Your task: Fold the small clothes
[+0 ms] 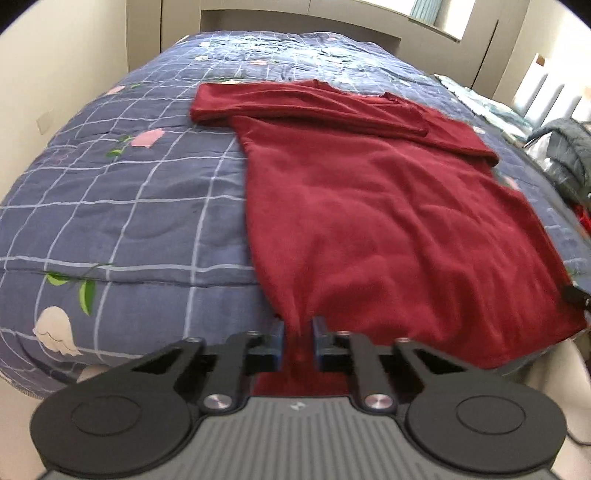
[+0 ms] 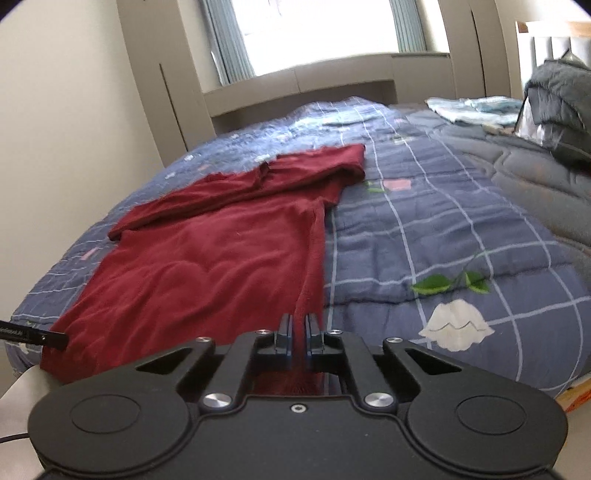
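Left gripper (image 1: 298,332): pinching the near hem of the shirt at its left corner, cloth bunched between the blue pads; fingertips partly buried in the fabric.
Right gripper (image 2: 298,330): clamped on the hem at the right corner, a thin ridge of cloth between the pads; contact point hard to make out under the folds.
Shirt (image 1: 388,221): dark red, spread flat on the bed, hem nearest, collar farthest; both sleeves folded in across the chest; near edge hanging over the bed's edge, blurred.
Quilt (image 1: 129,206): blue with white grid and flower print, covering the bed beneath the shirt.
Dark jacket (image 2: 561,107): heaped at the far right, cut off by the frame.
Pale cloth pile (image 2: 476,109): far right beside the jacket, too blurred to identify.
Window (image 2: 317,33): behind the headboard, washed out by light.
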